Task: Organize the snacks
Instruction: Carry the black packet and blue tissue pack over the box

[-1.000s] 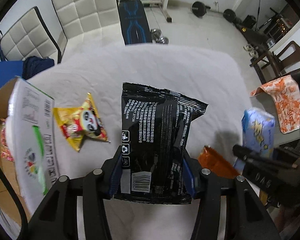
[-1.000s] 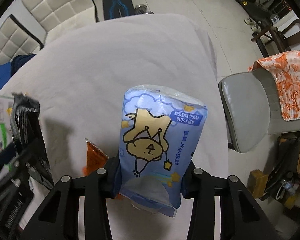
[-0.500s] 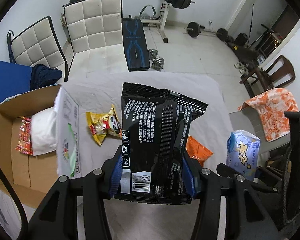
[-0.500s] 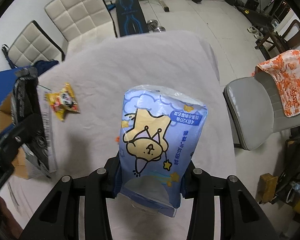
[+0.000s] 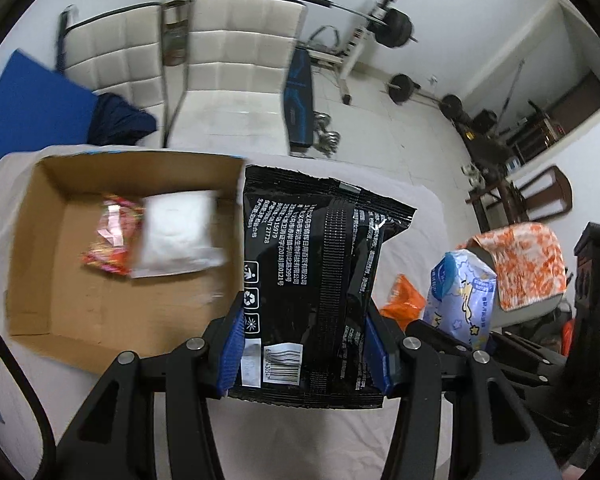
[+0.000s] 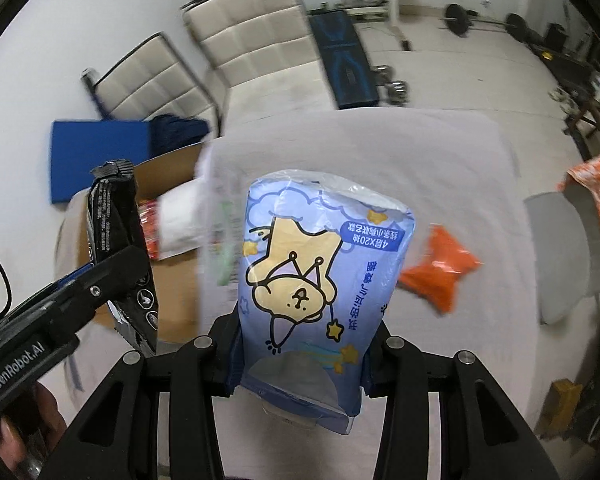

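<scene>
Two packets [image 5: 156, 236] in box [image 5: 36, 240]; pouch [image 6: 440, 268] right, on table [image 6: 380, 152].

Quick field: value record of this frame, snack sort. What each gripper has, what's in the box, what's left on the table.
left gripper: jaws shut on black packet
right gripper: jaws shut on blue pack, cartoon animal print
cardboard box: open, on the table
in box: red packet, white packet
on table: orange packet, outside the box
table cover: white cloth
</scene>
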Action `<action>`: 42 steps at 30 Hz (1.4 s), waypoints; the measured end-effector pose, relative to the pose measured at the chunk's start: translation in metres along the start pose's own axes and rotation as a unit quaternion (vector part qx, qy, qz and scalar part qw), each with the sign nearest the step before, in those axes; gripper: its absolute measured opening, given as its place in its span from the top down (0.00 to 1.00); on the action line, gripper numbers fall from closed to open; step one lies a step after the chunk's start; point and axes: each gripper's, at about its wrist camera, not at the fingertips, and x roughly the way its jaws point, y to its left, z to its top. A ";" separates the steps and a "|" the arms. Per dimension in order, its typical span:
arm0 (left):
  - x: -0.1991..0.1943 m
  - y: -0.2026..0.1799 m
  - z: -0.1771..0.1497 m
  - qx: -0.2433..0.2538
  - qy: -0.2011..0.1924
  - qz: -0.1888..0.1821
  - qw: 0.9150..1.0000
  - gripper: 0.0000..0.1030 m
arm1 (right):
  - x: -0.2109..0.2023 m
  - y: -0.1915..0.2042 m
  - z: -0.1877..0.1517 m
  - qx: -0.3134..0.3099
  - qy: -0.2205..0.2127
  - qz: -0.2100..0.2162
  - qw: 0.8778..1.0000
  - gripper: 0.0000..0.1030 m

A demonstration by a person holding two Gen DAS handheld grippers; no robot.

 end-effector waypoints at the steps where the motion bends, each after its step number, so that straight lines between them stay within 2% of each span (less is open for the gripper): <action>1: -0.006 0.015 0.001 -0.003 -0.003 0.007 1.000 0.52 | 0.004 0.014 0.000 -0.006 0.002 0.004 1.000 0.56; 6: -0.024 0.087 0.006 -0.017 -0.012 0.057 0.998 0.52 | 0.033 0.086 0.002 -0.032 0.019 0.021 0.999 0.56; 9: -0.026 0.121 0.008 -0.018 -0.018 0.089 0.996 0.52 | 0.051 0.122 0.001 -0.047 0.024 0.016 0.998 0.56; 15: -0.026 0.160 0.009 -0.022 -0.026 0.108 0.994 0.52 | 0.077 0.166 0.000 -0.061 0.037 0.005 0.997 0.56; 22: -0.022 0.183 0.010 -0.023 -0.023 0.101 0.994 0.52 | 0.104 0.180 -0.002 -0.062 0.053 -0.013 0.997 0.56; 26: -0.012 0.191 0.014 -0.017 -0.009 0.101 0.995 0.52 | 0.124 0.182 -0.003 -0.054 0.065 -0.019 0.996 0.56; 33: 0.037 0.219 0.032 -0.037 0.057 0.091 0.994 0.52 | 0.175 0.179 -0.002 -0.041 0.105 -0.019 0.993 0.56; 42: 0.103 0.252 0.059 -0.056 0.124 0.096 0.986 0.52 | 0.222 0.172 0.002 -0.025 0.138 -0.037 0.989 0.56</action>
